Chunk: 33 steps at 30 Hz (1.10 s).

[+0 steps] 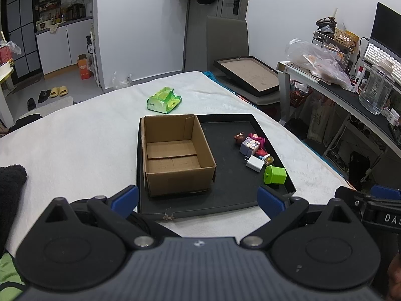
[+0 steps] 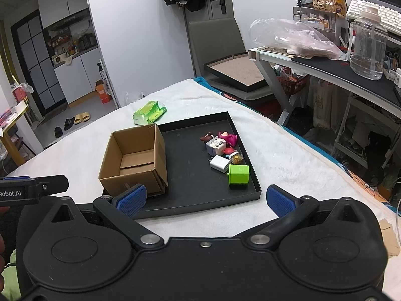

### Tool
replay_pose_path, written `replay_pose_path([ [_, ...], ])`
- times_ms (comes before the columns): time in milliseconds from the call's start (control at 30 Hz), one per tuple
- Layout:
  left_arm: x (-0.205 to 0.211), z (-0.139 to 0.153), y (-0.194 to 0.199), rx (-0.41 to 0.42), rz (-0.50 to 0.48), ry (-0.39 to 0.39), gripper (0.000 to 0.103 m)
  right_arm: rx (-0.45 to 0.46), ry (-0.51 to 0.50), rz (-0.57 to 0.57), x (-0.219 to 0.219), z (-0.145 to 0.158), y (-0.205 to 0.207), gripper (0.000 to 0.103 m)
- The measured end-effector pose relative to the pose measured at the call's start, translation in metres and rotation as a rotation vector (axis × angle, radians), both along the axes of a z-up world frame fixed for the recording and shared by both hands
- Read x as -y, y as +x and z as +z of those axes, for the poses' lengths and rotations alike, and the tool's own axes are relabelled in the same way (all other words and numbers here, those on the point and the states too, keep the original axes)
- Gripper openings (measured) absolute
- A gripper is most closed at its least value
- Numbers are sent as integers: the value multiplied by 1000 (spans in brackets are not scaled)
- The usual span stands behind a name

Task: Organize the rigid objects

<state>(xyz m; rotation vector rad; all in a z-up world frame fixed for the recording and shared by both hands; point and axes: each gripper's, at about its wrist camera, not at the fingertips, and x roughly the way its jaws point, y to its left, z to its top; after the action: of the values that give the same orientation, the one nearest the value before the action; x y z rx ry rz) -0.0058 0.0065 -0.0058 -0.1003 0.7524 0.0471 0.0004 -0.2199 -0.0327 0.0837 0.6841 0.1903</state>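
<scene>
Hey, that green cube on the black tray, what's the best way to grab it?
Probably from above, closing on two opposite flat sides of the green cube. The white charger crowds its far side and the tray wall its right, so the right gripper fits best.

- The left wrist camera looks forward over its own spread tongs (image 1: 198, 198), down at the black tray (image 1: 233, 200) from close by.
- The right wrist camera sits further right, facing the same way, equally near.
- Both share the tray (image 2: 200, 200), cardboard box (image 2: 135, 160), and the room behind.
</scene>
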Motion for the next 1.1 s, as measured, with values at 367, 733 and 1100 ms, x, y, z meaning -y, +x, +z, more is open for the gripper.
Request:
replay_pose_path([
  [367,-7,-12,15,-20,0,-1,100,-15,-4,-19,-5,-8,17,103],
  [733,-17,-28,46,-56,15,-6,100,-58,4,-32,-6,-31,39,103],
  [1100,-37,-42,83,-104,59,-6,100,-58,48,-51,-3,-38,71,103],
])
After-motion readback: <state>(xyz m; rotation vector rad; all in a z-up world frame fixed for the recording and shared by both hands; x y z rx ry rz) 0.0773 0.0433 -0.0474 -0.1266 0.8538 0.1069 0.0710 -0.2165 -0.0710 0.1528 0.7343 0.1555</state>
